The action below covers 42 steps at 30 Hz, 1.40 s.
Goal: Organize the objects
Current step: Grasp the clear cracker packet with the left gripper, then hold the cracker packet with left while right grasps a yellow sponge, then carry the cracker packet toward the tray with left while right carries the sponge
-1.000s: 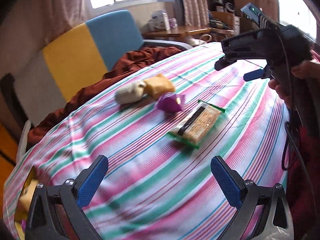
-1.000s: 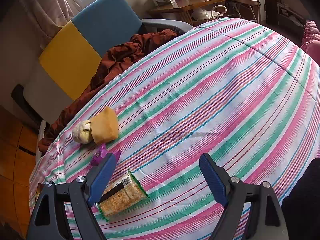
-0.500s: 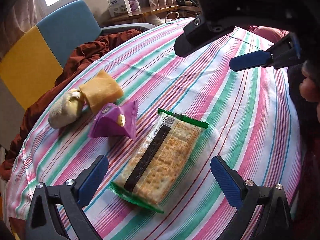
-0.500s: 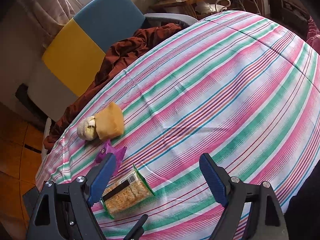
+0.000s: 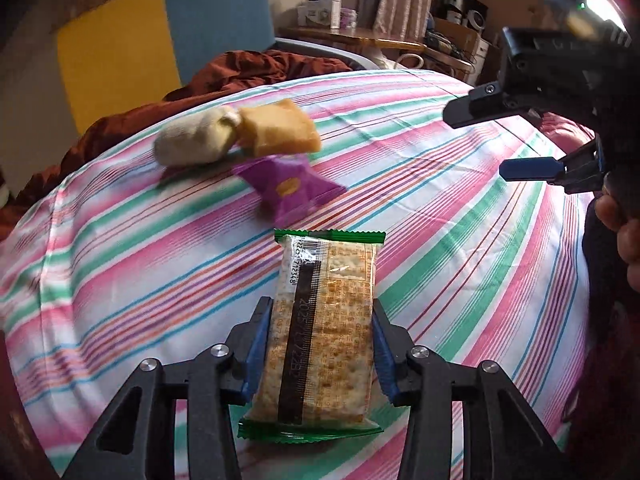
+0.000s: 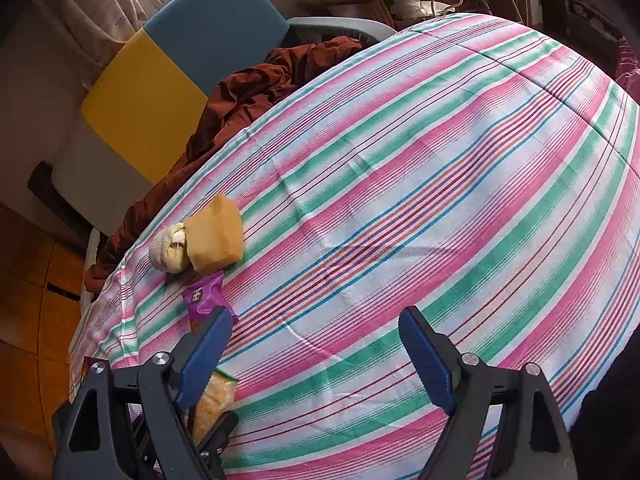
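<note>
The left gripper (image 5: 320,344) is closing its jaws on a flat rectangular cracker packet (image 5: 326,320), and its ribbed blue pads already touch the packet's two long sides. The packet is clear crinkly film with green crimped ends, a dark strip running down its length, and pale dimpled crackers showing through; it lies lengthwise between the fingers on the striped cloth (image 5: 460,264). That cloth is a soft cotton-like sheet in pink, green, white and thin blue stripes, lightly creased, spread over a rounded surface. Just beyond the packet lies a glossy purple pouch (image 5: 290,188) with pinched, serrated ends, and behind it, touching each other, a puffy tan snack bag (image 5: 280,130) and a lumpy cream-coloured bundle (image 5: 192,144) that looks like soft knit fabric. The right gripper (image 6: 316,344) hangs over bare cloth with its jaws wide apart and nothing between them; its black plastic frame carries shiny metal screws. In the left wrist view a hand (image 5: 624,228) shows at the right edge. Past the cloth's far edge a rumpled rust-brown blanket (image 6: 256,92) lies in front of a padded chair (image 6: 184,60) with smooth blue and yellow panels.
</note>
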Available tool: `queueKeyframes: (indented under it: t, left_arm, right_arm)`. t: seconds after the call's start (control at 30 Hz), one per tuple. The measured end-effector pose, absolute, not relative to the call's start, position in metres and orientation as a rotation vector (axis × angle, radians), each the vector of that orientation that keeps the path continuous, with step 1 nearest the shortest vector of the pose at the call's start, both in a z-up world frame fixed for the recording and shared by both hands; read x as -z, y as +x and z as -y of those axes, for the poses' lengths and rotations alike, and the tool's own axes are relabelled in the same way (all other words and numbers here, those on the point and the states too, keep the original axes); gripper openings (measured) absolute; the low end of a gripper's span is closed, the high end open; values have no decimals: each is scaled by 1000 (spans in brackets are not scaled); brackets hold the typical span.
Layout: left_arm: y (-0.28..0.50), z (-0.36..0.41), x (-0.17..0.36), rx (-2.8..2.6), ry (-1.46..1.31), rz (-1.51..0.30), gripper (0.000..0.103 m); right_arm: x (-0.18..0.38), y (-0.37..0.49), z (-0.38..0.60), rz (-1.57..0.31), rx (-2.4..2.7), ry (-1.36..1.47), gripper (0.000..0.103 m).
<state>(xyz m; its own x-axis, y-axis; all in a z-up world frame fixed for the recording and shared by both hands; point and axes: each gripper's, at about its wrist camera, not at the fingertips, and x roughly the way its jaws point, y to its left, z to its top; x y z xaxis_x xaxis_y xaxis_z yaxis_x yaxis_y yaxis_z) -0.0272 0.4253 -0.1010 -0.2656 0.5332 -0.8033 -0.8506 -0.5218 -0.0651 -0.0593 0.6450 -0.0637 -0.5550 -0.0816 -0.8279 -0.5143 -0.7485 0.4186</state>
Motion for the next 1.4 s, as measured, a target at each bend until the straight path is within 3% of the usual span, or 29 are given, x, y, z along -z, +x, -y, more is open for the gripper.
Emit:
queueKeyframes:
  t: [0.17, 0.57, 0.9, 1.07, 1.13, 1.17, 1.2, 1.4]
  left_arm:
    - [-26, -361, 100, -2058, -1053, -350, 46]
    - [-23, -360, 110, -2108, -969, -354, 47]
    - [-21, -359, 110, -2123, -946, -361, 47]
    - [-21, -357, 111, -2121, -949, -348, 48]
    - [-21, -356, 111, -2120, -949, -344, 48]
    - [-21, -356, 111, -2120, -949, -343, 48]
    - [-21, -356, 111, -2120, -950, -342, 48]
    - [-21, -356, 111, -2122, -947, -339, 48]
  right_arm:
    - [66, -64, -638, -911, -2383, -1361, 87]
    - [67, -87, -602, -698, -2451, -1513, 87]
    - [70, -196, -563, -306, -2512, -1625, 87]
    - [93, -237, -560, -261, -2458, -1679, 87]
    - [101, -246, -558, -241, -2448, -1690, 80]
    - [103, -248, -558, -233, -2440, -1682, 61]
    - [104, -248, -559, -236, -2445, -1679, 55]
    - [71, -211, -567, -274, -2527, -1547, 55]
